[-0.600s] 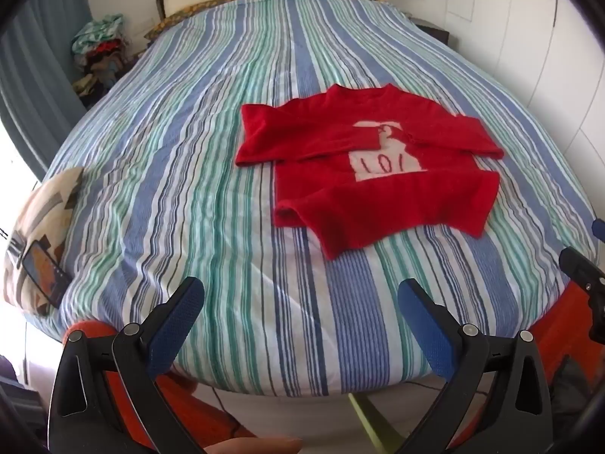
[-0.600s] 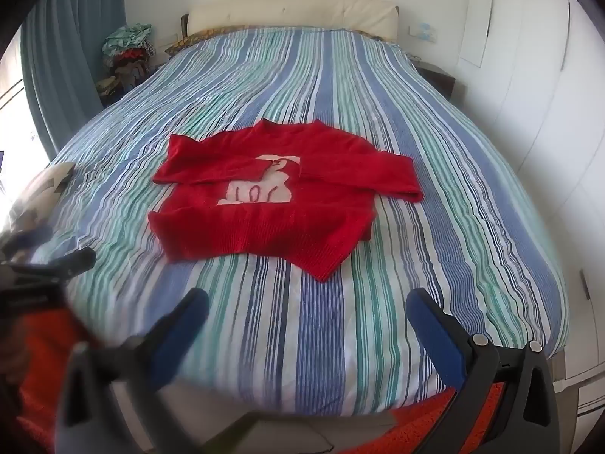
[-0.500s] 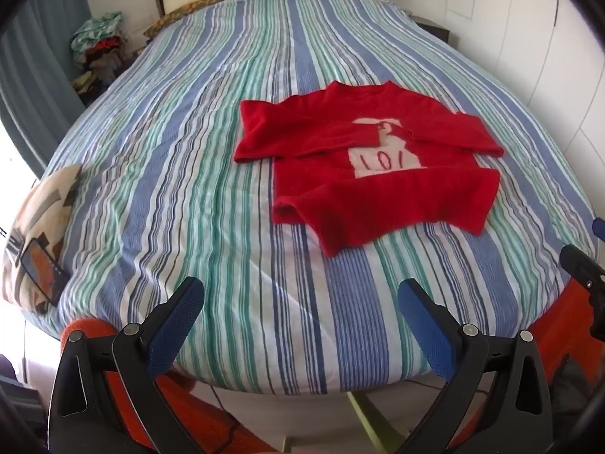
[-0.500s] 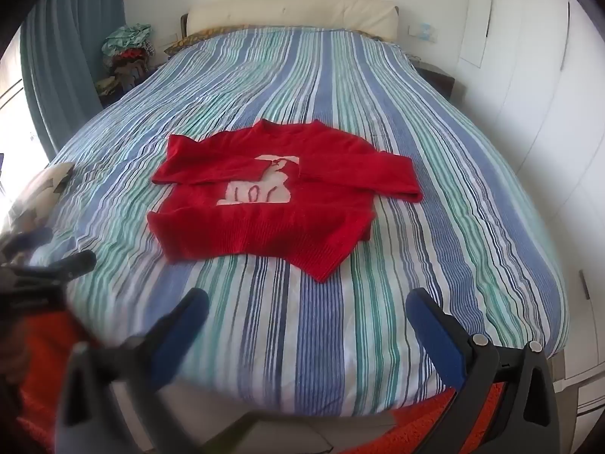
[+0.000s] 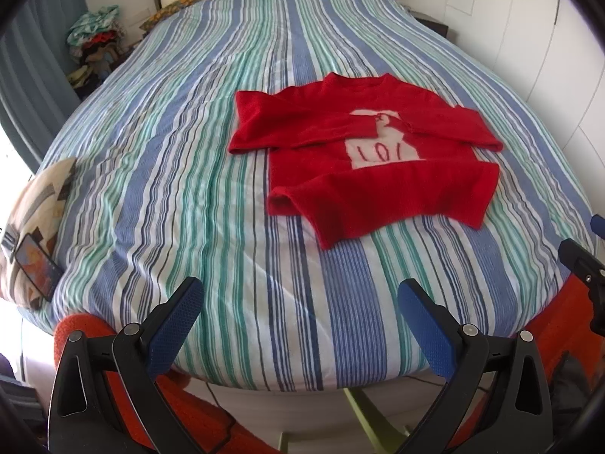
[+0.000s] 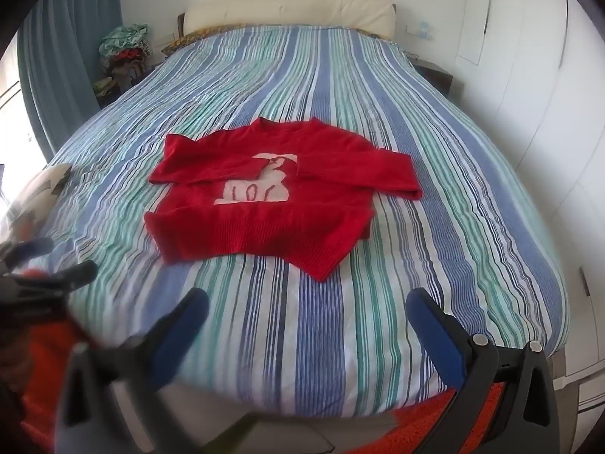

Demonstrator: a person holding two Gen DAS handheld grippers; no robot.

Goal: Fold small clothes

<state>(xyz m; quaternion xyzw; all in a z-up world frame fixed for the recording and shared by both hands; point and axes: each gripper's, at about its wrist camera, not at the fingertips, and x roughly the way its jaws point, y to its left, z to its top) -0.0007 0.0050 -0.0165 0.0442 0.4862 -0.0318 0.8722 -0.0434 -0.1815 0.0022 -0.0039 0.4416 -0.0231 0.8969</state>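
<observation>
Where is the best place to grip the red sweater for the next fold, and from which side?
Probably the bottom hem of the red sweater, approached from the near bed edge. Both sleeves already lie folded across the chest, and the hem lies nearest both open grippers, left gripper and right gripper.

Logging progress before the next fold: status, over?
Left tongs open, empty; right tongs open, empty. Red sweater flat on striped bed, both sleeves folded in. Nothing in the way.

A small red knit sweater [image 5: 378,162] [image 6: 272,196] lies flat, front up, on the striped bed cover. Both sleeves are folded inward across the chest, partly covering a pale patch with red marks. Its hem points toward the camera.
</observation>
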